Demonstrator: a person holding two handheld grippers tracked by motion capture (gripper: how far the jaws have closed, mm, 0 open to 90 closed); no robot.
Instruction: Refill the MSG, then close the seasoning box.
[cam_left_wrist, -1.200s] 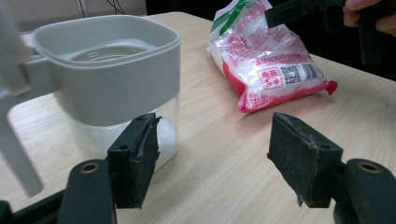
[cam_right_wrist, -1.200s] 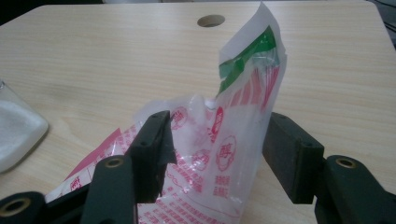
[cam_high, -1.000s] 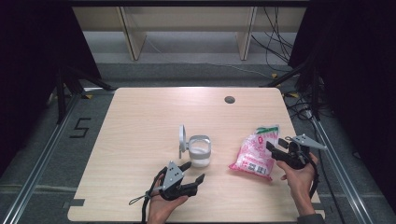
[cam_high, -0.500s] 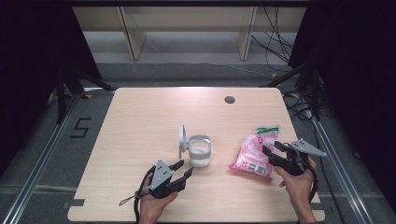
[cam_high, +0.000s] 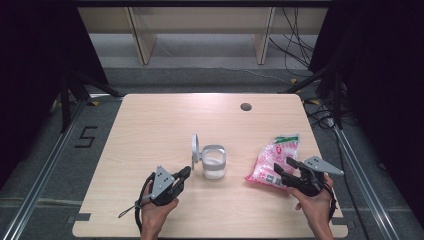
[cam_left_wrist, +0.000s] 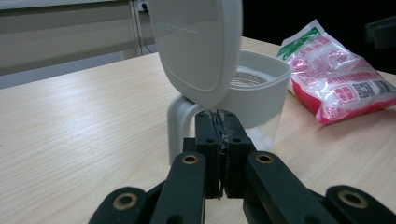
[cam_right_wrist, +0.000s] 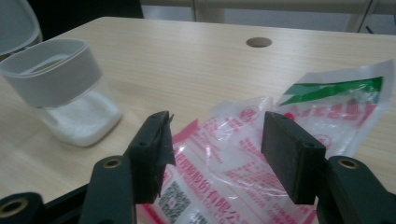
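Pink-and-white bag (cam_high: 274, 161) lies flat on the table (cam_high: 150, 130), at about four o'clock from the table's middle, sealed as far as can be seen, its green-striped end toward twelve. Just beside it at nine o'clock stands a clear jar (cam_high: 214, 162) with a grey collar, its hinged lid (cam_high: 194, 150) flipped up and standing open; white grains already lie in its bottom.

Left tongs (cam_high: 182, 175) sit near the jar at about seven o'clock from it; their jaws have just been closing and are now pressed together on nothing, tips pointing at the jar's hinge post in the left gripper view. Right tongs (cam_high: 283, 165) are spread, one jaw either side of the bag's near end in the right gripper view, pads not yet pressing on the plastic.

By my reading the jar is opened and ready, while the bag is not yet gripped, lifted, opened or poured, so most of the work remains.
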